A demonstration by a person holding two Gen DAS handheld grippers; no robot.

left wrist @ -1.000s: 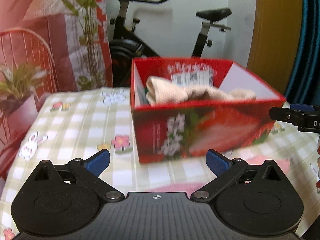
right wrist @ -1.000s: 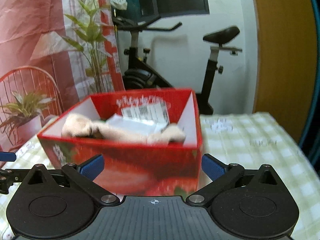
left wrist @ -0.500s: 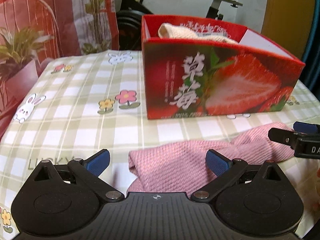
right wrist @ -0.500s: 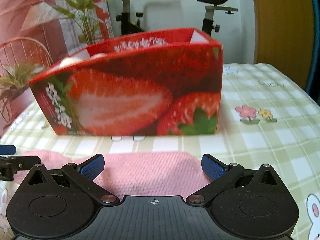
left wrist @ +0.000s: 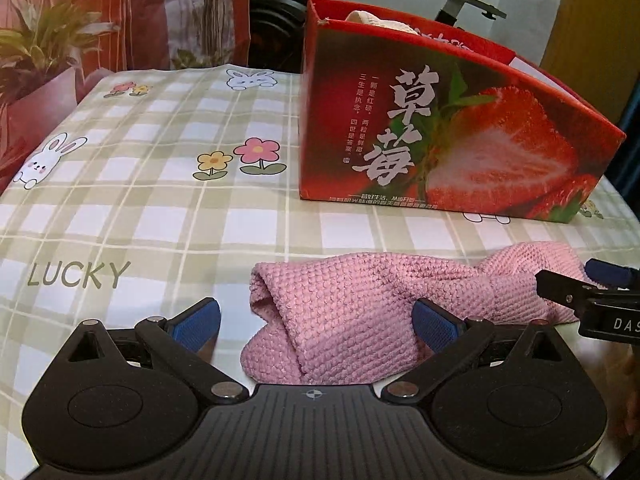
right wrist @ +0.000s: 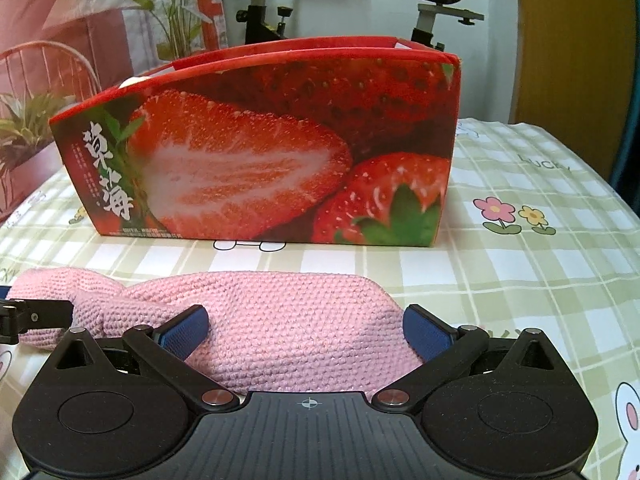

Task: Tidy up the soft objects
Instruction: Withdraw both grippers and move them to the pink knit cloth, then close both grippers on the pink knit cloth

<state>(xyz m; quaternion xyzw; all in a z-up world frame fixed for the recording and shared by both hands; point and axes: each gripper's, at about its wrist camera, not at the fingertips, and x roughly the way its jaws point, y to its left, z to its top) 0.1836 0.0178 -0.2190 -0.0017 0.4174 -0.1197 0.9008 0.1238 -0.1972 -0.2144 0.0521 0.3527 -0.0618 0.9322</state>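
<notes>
Left wrist view: my left tongs [left wrist: 316,322] are spread wide, low over the near end of the pink knitted cloth [left wrist: 360,304] — its folded edge sits between the two blue pads, and I cannot tell if they touch it. My right tongs [right wrist: 306,326] are wide open too, with the other end of the same cloth between their pads. The cloth lies flat on the surface [left wrist: 160,216], which has a green checked cover, just in front of the red strawberry box [right wrist: 256,152]. A cream soft item [left wrist: 368,20] shows above the box rim.
</notes>
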